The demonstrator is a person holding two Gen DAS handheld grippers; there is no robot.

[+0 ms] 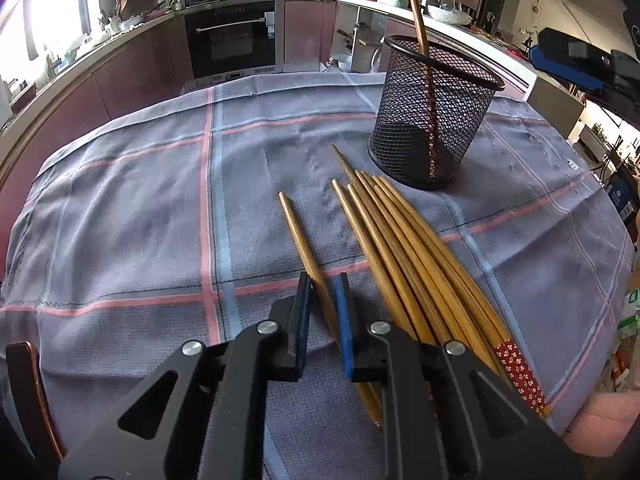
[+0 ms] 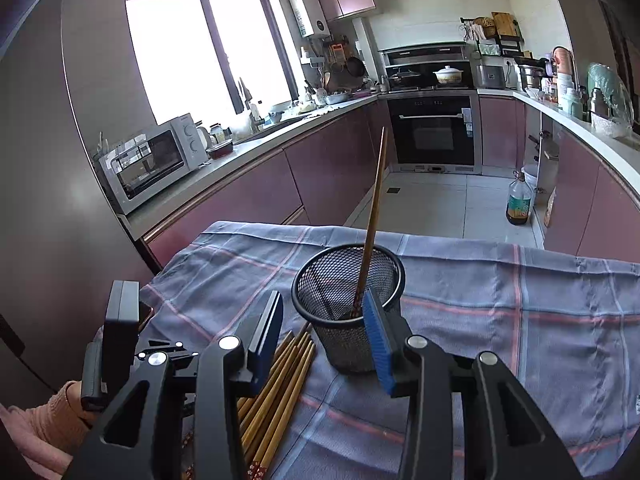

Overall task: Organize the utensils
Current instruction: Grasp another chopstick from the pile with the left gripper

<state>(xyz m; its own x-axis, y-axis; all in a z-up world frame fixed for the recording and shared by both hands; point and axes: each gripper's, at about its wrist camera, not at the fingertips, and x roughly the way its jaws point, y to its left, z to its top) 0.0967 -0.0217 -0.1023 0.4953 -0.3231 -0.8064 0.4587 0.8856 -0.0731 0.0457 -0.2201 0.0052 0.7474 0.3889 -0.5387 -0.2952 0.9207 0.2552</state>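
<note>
A single bamboo chopstick [image 1: 298,232] lies on the checked cloth [image 1: 140,220]. My left gripper [image 1: 323,280] straddles it low down with jaws narrow; its left pad touches the stick and a slit of cloth shows by the right pad. A bundle of several chopsticks [image 1: 400,248] [image 2: 280,380] with red patterned ends lies just to the right. Behind the bundle stands a black mesh holder [image 1: 432,120] [image 2: 348,304] with one chopstick [image 1: 418,12] [image 2: 376,200] leaning in it. My right gripper [image 2: 322,296] hovers open and empty just in front of the holder.
The cloth covers a small table whose far edge drops to a tiled kitchen floor with an oil bottle [image 2: 519,200]. Counters, an oven [image 2: 434,128] and a microwave [image 2: 152,160] ring the room. A hand in a pink sleeve [image 2: 52,412] holds the left gripper. A dark chair back [image 1: 28,392] stands near left.
</note>
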